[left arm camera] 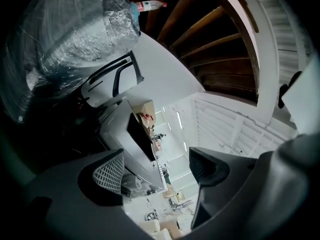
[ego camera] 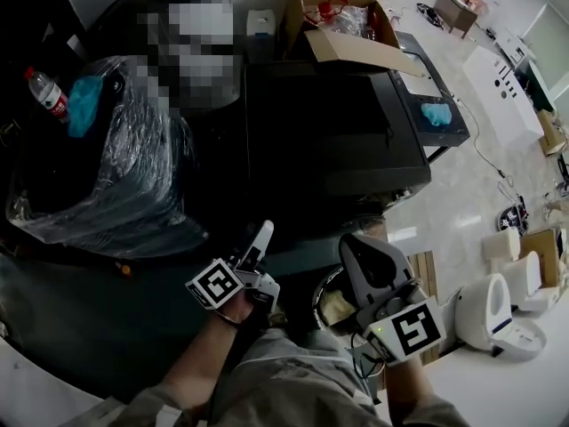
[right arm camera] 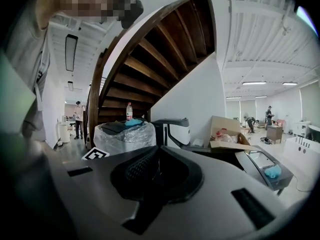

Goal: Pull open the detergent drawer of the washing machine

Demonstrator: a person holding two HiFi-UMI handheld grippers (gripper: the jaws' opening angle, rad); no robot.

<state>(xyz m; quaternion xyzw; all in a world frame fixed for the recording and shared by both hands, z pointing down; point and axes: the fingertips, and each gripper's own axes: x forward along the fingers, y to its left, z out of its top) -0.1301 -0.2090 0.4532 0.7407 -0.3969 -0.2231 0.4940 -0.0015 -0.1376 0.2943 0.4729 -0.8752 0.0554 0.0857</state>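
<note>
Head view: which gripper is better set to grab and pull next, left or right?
Left, probably. The left gripper has its jaws apart and empty, ready to close on a handle; the right gripper has its jaws together. Both sit low, by the person's lap.

A clear plastic bottle with a red label and cap (ego camera: 46, 92) stands at the upper left of the head view, on a dark bulky object wrapped in clear plastic film (ego camera: 133, 185); a crumpled teal cloth (ego camera: 84, 105) lies just beside the bottle; an open brown cardboard box (ego camera: 342, 25) sits at the top centre; a second teal cloth (ego camera: 437, 114) lies on a dark glossy panel (ego camera: 422, 69) at the right; white ceramic toilets (ego camera: 484, 310) stand on the floor at lower right; a dark wooden staircase (right arm camera: 150, 49) curves overhead in the right gripper view.
</note>
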